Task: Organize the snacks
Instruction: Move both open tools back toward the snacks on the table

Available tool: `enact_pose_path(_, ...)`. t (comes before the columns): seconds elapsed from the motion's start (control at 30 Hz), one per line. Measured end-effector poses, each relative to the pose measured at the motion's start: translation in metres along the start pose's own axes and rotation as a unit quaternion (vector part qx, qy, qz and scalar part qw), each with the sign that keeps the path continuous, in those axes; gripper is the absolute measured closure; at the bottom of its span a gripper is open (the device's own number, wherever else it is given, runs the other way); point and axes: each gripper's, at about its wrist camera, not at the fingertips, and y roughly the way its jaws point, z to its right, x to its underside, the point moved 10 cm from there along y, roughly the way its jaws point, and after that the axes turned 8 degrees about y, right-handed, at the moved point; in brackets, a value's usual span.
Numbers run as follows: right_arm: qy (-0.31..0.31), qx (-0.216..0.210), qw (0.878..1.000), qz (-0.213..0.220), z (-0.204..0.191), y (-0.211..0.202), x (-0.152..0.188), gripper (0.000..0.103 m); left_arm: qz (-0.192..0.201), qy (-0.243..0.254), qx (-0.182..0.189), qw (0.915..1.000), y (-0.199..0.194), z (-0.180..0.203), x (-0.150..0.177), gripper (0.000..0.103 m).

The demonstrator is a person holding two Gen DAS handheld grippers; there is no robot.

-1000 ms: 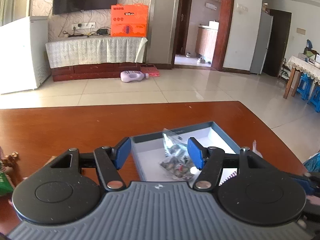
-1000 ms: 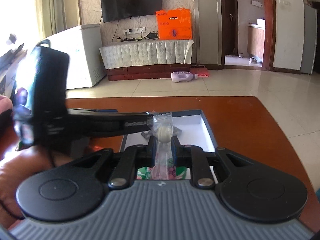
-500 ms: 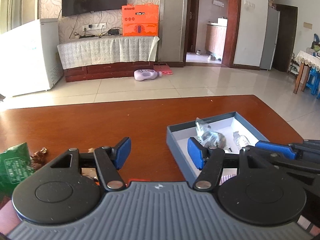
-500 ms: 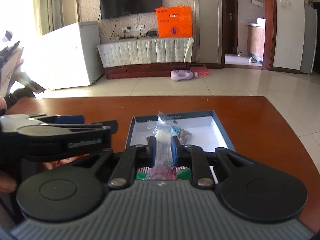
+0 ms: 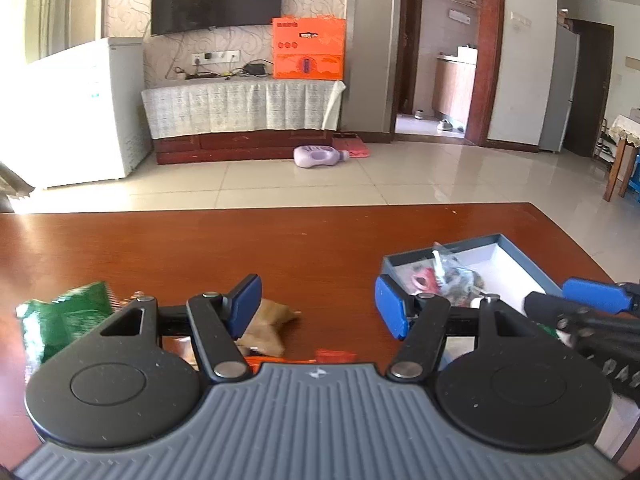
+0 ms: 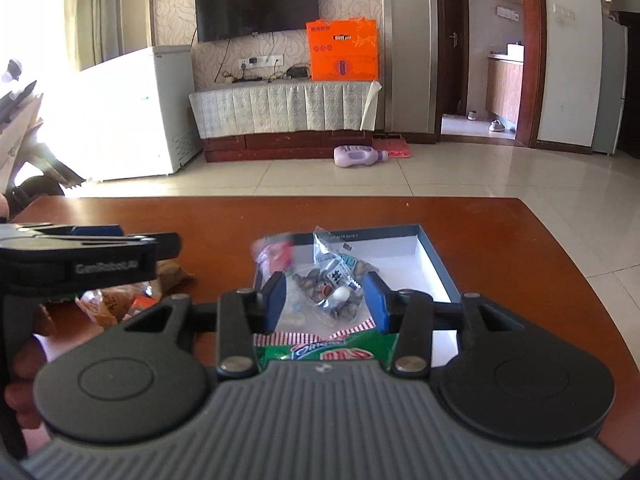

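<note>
Since a second ago my right gripper (image 6: 324, 300) has just been opening, dropping its clear packet into the box (image 6: 434, 256), while my empty, spread left gripper (image 5: 316, 306) swung toward the light, crinkly brown packet (image 5: 266, 330), best pinched mid-body.

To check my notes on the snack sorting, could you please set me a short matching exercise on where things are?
Things:
1. clear packet of dark nuts
2. green foil snack bag
3. purple plastic bottle
4. orange cardboard box

Places:
A. floor
B. TV cabinet
C. blue-walled tray
D. table, outside the tray

Pairs: 1-C, 2-D, 3-A, 4-B
</note>
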Motion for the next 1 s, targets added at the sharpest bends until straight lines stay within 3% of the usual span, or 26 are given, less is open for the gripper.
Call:
enact_pose_path(0.17,0.006,-0.053,0.999,-0.001,-0.025,-0.012,0.000,0.058,0.007,0.002,-0.020,0.9998,-0.026,-0.039,0.004,0.034)
enact_pose_path(0.3,0.021,-0.110,0.993,-0.044,-0.061,-0.009,0.018,0.058,0.008,-0.004,-0.038,0.9993,-0.043,-0.071,0.009,0.034)
enact_pose_path(0.37,0.026,-0.118,0.990,-0.069,-0.077,-0.003,0.030,0.059,0.004,-0.014,-0.045,0.9989,-0.049,-0.084,0.015,0.034)
enact_pose_path(0.57,-0.011,-0.068,0.992,-0.101,-0.109,0.023,0.062,0.064,0.000,-0.035,-0.047,0.9983,-0.050,-0.107,0.026,0.034)
enact_pose_path(0.8,-0.017,0.010,0.995,-0.102,-0.109,0.055,0.073,0.067,-0.011,-0.040,-0.045,0.9981,-0.041,-0.120,0.033,0.034)
enact_pose_path(1.0,-0.013,0.008,0.993,-0.120,-0.115,0.077,0.085,0.064,-0.022,-0.041,-0.052,0.9975,-0.029,-0.132,0.042,0.034)
